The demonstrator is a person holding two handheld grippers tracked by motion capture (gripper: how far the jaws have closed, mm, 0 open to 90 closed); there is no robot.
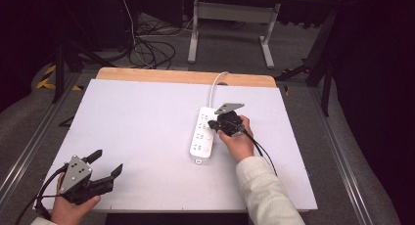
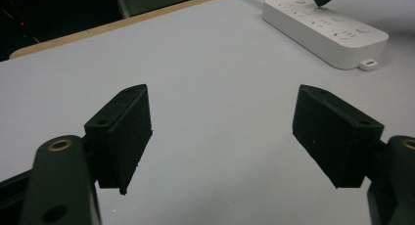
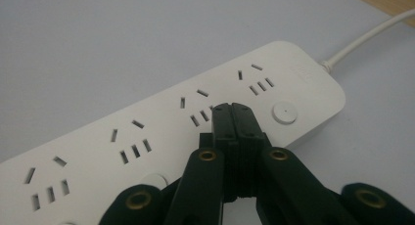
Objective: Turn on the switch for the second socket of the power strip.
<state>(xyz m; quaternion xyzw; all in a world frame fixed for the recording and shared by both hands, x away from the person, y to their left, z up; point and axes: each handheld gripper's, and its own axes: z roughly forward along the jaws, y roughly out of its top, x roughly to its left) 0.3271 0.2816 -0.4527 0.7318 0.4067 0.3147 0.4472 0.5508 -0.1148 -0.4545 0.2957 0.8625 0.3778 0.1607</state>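
Surface: I see a white table [image 1: 147,132] with a wooden far edge, grey floor and loose cables beyond. Item: white power strip [image 1: 202,135], right of centre, its cord running off the far edge. My right gripper [image 1: 213,123], jaws pressed together with nothing between, tips down over the strip's socket face beside a round button [image 3: 285,112]. My left gripper [image 1: 108,162] rests at the near left corner, jaws wide, holding nothing. Bare tabletop lies between them.

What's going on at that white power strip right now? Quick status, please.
Right hand-held gripper shut, tips over the power strip, beside a round button. Left hand-held gripper open, apart at the table's near corner. Nothing in the way.
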